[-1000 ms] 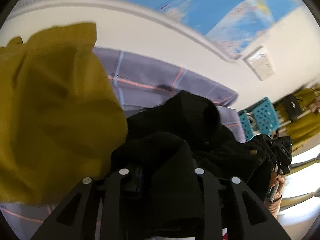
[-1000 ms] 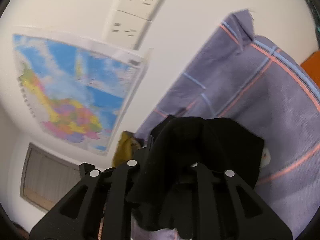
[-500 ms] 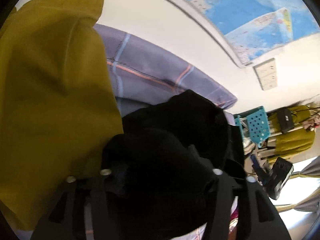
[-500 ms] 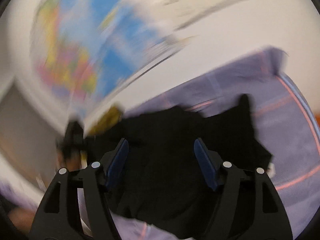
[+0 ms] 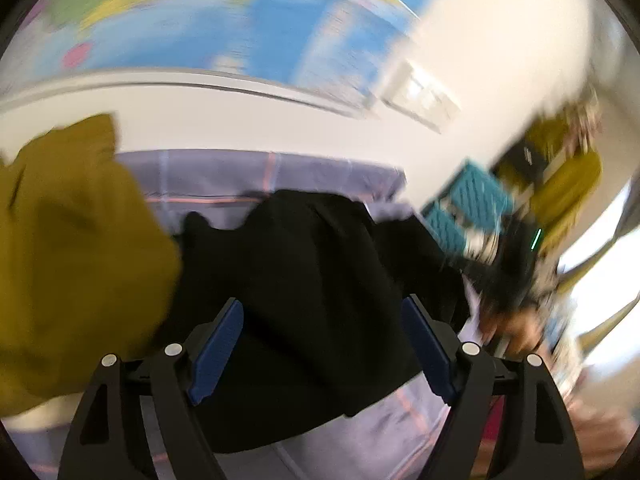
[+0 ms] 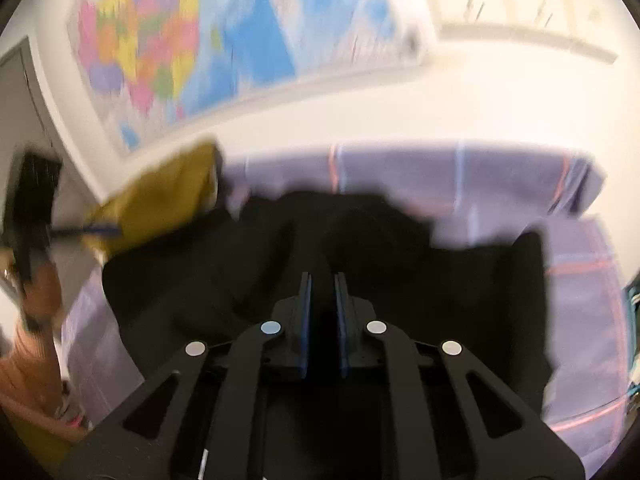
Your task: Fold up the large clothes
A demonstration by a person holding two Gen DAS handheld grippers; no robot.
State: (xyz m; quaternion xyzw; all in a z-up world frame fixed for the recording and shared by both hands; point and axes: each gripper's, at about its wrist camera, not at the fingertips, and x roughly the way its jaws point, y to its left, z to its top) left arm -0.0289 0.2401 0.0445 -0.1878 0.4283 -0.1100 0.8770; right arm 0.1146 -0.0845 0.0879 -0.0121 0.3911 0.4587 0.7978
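Note:
A black garment (image 5: pixel 320 260) lies spread on the purple checked bed sheet (image 5: pixel 240 172). In the left wrist view my left gripper (image 5: pixel 323 340) hovers over it. Its jaws are opening wide, the blue pads (image 5: pixel 218 344) are bare, and nothing is pressed between them. The right wrist view, which is blurred, shows my right gripper (image 6: pixel 322 280) over the middle of the black garment (image 6: pixel 200 280). Its jaws are closing to a narrow slit, and a dark ridge of the cloth runs up into the gap.
A mustard garment (image 5: pixel 72 260) is heaped at the left of the bed, beside the black one; the right wrist view also shows this mustard garment (image 6: pixel 160 200). A wall with a coloured map (image 5: pixel 200 20) stands behind. A teal crate (image 5: pixel 468 208) sits off the bed's right end. A person's hand (image 6: pixel 36 300) is at the left.
My left gripper has let go of the bunched black cloth and opened wide. The right gripper opened, then closed again. The garment now lies flatter on the bed. Both views have rolled.

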